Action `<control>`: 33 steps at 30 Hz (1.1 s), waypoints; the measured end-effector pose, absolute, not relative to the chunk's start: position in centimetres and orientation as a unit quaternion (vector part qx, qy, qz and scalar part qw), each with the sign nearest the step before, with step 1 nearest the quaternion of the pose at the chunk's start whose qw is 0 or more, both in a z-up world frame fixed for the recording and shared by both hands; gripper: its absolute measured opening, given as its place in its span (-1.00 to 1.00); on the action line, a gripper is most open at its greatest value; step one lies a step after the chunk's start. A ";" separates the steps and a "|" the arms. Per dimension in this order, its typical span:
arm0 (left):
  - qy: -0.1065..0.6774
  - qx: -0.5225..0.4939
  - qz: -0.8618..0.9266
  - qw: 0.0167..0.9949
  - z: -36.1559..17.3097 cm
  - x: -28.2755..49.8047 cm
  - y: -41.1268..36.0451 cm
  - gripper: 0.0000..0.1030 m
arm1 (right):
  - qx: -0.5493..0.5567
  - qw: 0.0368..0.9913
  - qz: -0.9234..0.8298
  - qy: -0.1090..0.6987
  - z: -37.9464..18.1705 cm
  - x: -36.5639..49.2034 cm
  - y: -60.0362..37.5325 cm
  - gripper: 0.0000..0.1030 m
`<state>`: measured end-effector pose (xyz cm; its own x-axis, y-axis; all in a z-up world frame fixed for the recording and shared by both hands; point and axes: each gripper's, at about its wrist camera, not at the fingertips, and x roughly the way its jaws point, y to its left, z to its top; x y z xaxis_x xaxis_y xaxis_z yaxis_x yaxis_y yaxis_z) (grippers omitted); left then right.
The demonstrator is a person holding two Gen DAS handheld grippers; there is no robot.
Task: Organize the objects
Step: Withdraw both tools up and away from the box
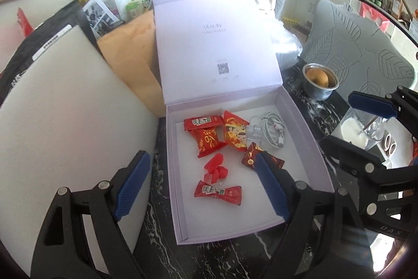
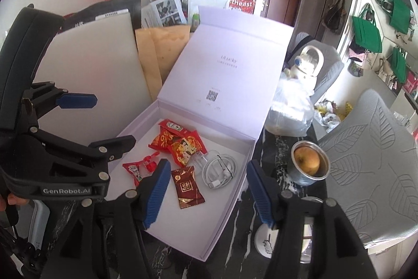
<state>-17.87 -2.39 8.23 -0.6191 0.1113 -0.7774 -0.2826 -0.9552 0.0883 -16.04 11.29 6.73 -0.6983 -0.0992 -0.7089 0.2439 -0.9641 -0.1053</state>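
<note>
there, the left gripper [image 1: 202,186] hung wide open and empty over the white box [image 1: 308,148], and the right gripper [image 2: 206,196] gaped empty too; inside lay red snack packets [image 1: 206,134], a dark brown packet [image 2: 186,186] and a coiled white cable [image 2: 219,170], lid up, near a steel cup [image 2: 309,165] holding fruit

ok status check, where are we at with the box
Left gripper open, empty. Right gripper open, empty. White box lid up, holding snack packets and white cable. Nothing blocking.
</note>
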 end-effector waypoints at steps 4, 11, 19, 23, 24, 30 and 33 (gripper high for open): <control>0.091 -0.407 0.904 0.097 10.1 -16.3 -3.2 0.67 | 0.360 0.089 -0.923 0.099 8.5 -14.3 11.1 0.19; 0.084 -0.385 0.916 0.081 12.5 -13.5 -4.0 0.75 | 0.335 0.083 -0.934 0.095 11.1 -11.2 10.9 0.22; 0.089 -0.375 0.920 0.075 13.7 -9.7 -4.2 0.75 | 0.321 0.080 -0.939 0.093 12.5 -7.0 10.6 0.31; 0.091 -0.374 0.920 0.071 13.6 -7.8 -4.3 0.75 | 0.322 0.071 -0.940 0.089 12.4 -5.0 10.6 0.32; 0.092 -0.373 0.920 0.071 13.5 -7.2 -4.3 0.75 | 0.323 0.070 -0.940 0.087 12.3 -4.6 10.6 0.32; 0.095 -0.379 0.917 0.073 12.4 -4.8 -4.4 0.75 | 0.333 0.066 -0.938 0.072 11.1 -2.2 10.6 0.32; 0.098 -0.383 0.916 0.074 11.7 -3.8 -4.2 0.75 | 0.340 0.064 -0.936 0.065 10.3 -1.3 10.7 0.32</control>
